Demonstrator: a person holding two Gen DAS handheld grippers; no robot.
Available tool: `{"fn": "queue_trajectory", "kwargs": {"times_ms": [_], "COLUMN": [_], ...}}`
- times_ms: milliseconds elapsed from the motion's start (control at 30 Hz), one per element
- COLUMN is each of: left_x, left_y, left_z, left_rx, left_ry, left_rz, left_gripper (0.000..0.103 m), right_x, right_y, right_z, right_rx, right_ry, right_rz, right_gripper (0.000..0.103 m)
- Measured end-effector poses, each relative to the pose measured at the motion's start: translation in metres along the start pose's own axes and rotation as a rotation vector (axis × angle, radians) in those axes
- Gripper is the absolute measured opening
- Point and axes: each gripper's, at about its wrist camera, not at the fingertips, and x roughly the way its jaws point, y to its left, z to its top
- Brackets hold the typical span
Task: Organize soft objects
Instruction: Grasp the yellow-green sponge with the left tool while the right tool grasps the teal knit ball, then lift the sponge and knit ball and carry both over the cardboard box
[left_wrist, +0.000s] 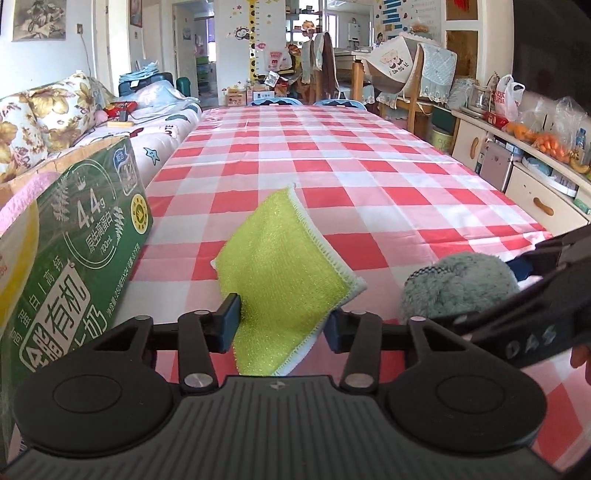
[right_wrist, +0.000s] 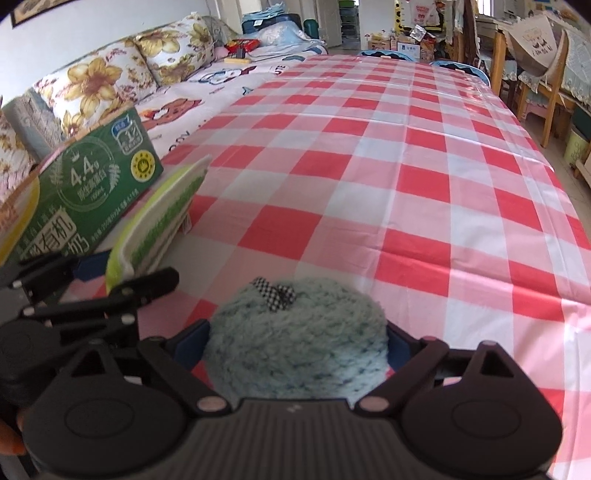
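The left gripper (left_wrist: 282, 321) holds a yellow-green scouring cloth (left_wrist: 284, 266) by its lower end, its blue pads (left_wrist: 231, 321) pressed against the folded fabric. The cloth rises toward twelve o'clock above the checked tablecloth (left_wrist: 332, 166). It is thin and limp, with a stitched white edge, and would sag if gripped only at a corner. A hold across the folded thickness near the middle looks safest.

At three o'clock in the left wrist view, the right gripper (right_wrist: 297, 350) stands wide around a teal fluffy plush ball (right_wrist: 297, 339) with a small checked bow on top. Its pads flank the plush on both sides, but whether they press into it cannot be told; the fleece hides the contact. The plush looks light and springy, so it would squash and might slip out of a shallow pinch. A grip across its widest part would suit it.

A green milk carton box (left_wrist: 74, 236) stands at nine o'clock on the table edge, just beside the cloth.
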Motion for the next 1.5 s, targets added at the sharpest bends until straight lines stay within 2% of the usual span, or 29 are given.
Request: {"fn": "queue_trajectory", "kwargs": {"times_ms": [67, 133, 200, 500, 1067, 1500], "left_x": [0.0, 0.0, -0.001, -0.002, -0.039, -0.067], "left_y": [0.005, 0.01, 0.015, 0.027, 0.041, 0.067], "left_z": [0.002, 0.005, 0.007, 0.011, 0.03, 0.042], "left_rx": [-0.018, -0.045, -0.067, -0.129, -0.168, -0.182], "left_ry": [0.003, 0.005, 0.009, 0.032, -0.047, -0.112], "left_rz": [-0.002, -0.011, -0.016, -0.046, -0.077, -0.005], "left_gripper": [0.046, 0.042, 0.02, 0.02, 0.02, 0.021], "right_x": [0.002, 0.002, 0.002, -0.005, -0.029, -0.045], "right_y": [0.004, 0.005, 0.004, 0.009, 0.021, 0.051], "right_z": [-0.001, 0.0, 0.003, 0.015, 0.048, 0.078], "right_rx": [-0.036, -0.047, -0.047, -0.045, 0.019, 0.026], "right_ry": [0.005, 0.006, 0.005, -0.051, -0.195, -0.314], "right_rz": [-0.026, -0.034, -0.029, -0.028, 0.008, 0.083], "right_gripper": [0.08, 0.075, 0.073, 0.071, 0.071, 0.071]}}
